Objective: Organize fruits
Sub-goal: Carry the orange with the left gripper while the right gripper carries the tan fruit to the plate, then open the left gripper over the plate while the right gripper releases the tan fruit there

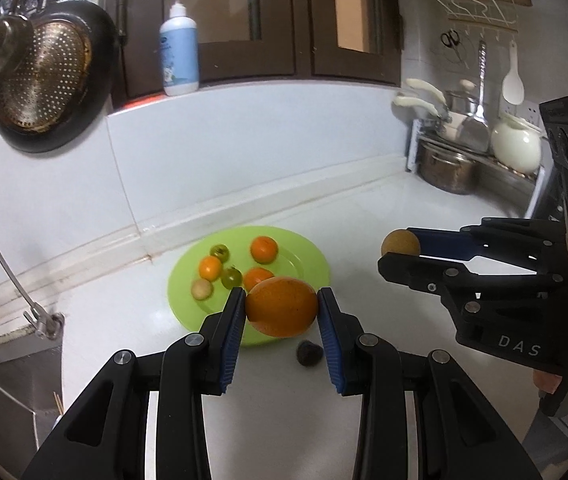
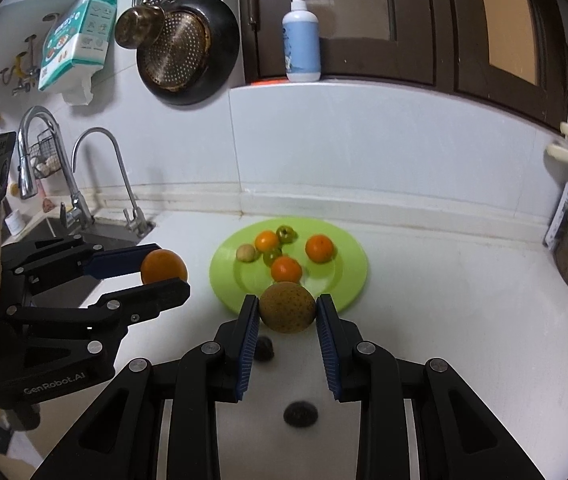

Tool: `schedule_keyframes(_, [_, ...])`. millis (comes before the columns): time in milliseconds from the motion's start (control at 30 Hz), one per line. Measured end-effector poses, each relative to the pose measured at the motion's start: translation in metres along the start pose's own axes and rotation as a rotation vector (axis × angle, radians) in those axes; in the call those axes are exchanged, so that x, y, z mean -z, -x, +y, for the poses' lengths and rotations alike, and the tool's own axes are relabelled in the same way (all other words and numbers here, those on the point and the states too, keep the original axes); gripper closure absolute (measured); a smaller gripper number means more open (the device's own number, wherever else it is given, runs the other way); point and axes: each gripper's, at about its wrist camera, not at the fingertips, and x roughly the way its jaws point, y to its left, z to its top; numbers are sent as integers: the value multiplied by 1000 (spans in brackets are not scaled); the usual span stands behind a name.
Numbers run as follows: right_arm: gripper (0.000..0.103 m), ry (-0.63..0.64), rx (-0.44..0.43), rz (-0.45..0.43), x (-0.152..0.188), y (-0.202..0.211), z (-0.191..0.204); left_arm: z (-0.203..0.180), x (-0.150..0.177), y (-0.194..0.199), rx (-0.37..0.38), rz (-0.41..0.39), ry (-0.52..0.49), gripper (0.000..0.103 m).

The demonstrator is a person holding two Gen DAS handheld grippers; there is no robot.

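1. The left gripper (image 1: 280,312) is clamped on an orange (image 1: 281,306), its blue pads pressing the fruit from both sides, held above the white surface (image 1: 364,240) at the near rim of the plate.
2. The green plate (image 1: 308,252) lies on the surface near the back wall. It carries three small oranges (image 1: 263,249), two green fruits (image 1: 231,277) and one pale round fruit (image 1: 201,289), all close together.
3. A small dark fruit (image 1: 308,353) lies on the bare surface just in front of the plate; the right wrist view shows a second dark one (image 2: 300,413) nearer the camera.
4. The right gripper (image 2: 287,314) is clamped on a brown speckled fruit (image 2: 287,307), held above the surface to the right of the plate's near edge.
5. A rack with pots (image 1: 450,168) stands at the far right corner.
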Motion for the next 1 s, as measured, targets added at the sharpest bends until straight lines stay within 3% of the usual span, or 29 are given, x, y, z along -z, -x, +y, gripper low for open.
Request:
schedule_keyframes(467, [73, 20, -27, -28, -37, -35, -7, 31, -26, -27, -65, -20, 36, 67])
schedule_keyframes(1000, [73, 22, -14, 103, -46, -131, -31, 72, -17, -112, -59, 142, 140, 67])
